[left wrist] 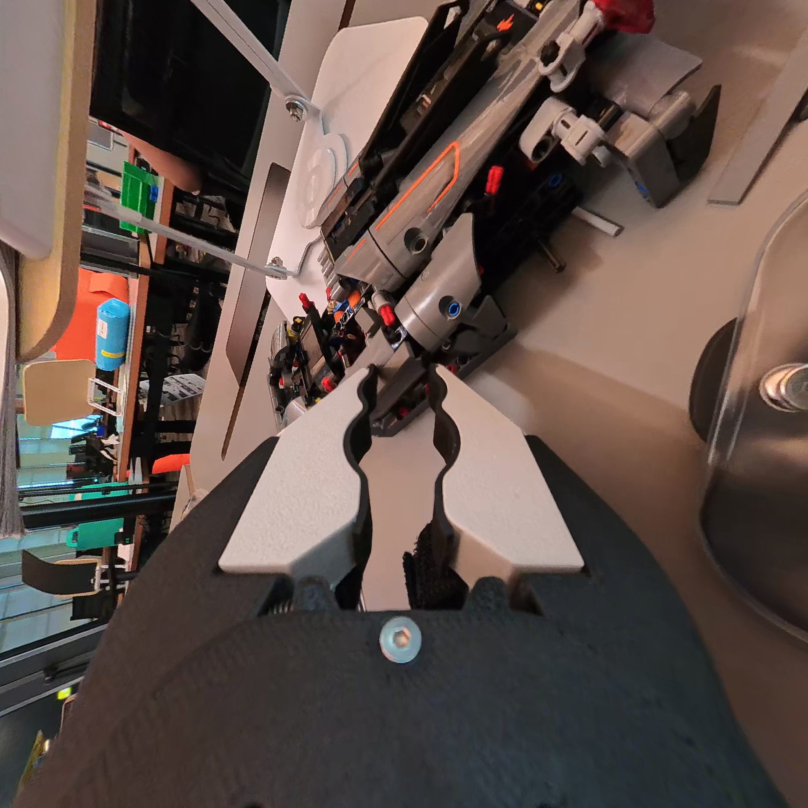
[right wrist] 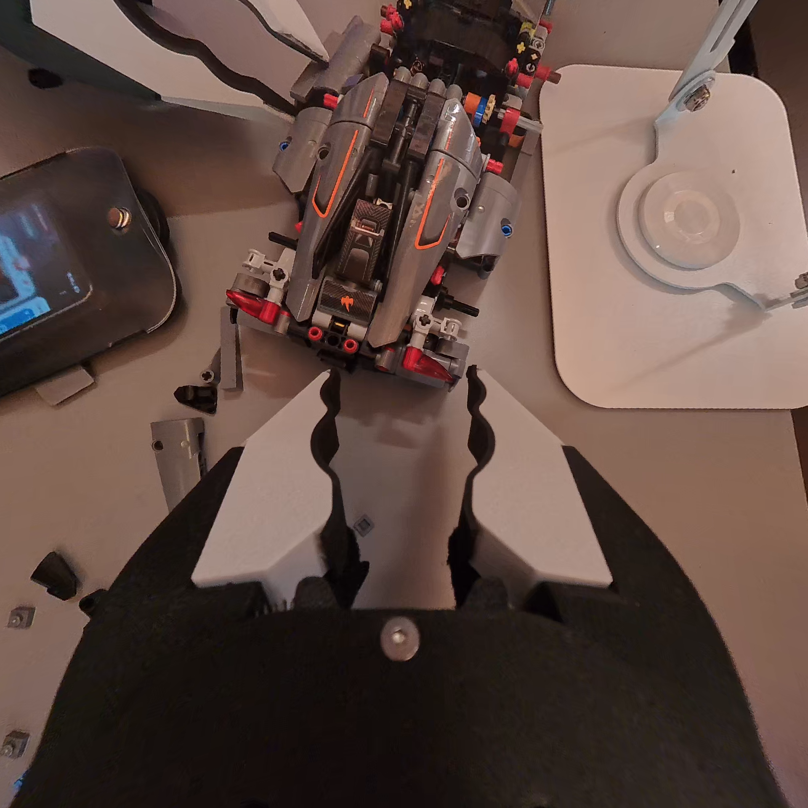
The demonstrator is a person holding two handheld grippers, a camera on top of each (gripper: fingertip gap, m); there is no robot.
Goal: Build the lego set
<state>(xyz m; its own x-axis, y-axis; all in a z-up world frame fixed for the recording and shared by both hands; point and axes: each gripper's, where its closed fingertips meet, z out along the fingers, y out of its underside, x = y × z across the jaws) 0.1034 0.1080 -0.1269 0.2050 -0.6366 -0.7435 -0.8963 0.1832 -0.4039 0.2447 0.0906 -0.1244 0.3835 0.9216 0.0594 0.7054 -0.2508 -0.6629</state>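
Observation:
A grey and black lego car point(right wrist: 380, 218) with orange stripes and red tail lights lies on the table. It also shows in the left wrist view point(left wrist: 437, 196). My left gripper point(left wrist: 404, 377) is closed on a grey panel at the car's side edge. It also shows at the top left of the right wrist view point(right wrist: 308, 83). My right gripper point(right wrist: 400, 376) is open and empty, with its tips just short of the car's tail-light end.
Loose pieces lie left of my right gripper: a grey panel point(right wrist: 179, 454), a grey beam point(right wrist: 229, 350), black pieces point(right wrist: 196, 398) and small grey bricks point(right wrist: 19, 618). A device with a lit screen point(right wrist: 65, 271) sits at the left. A white stand base point(right wrist: 656, 240) is at the right. About 15 cm separates my left fingertips from my right.

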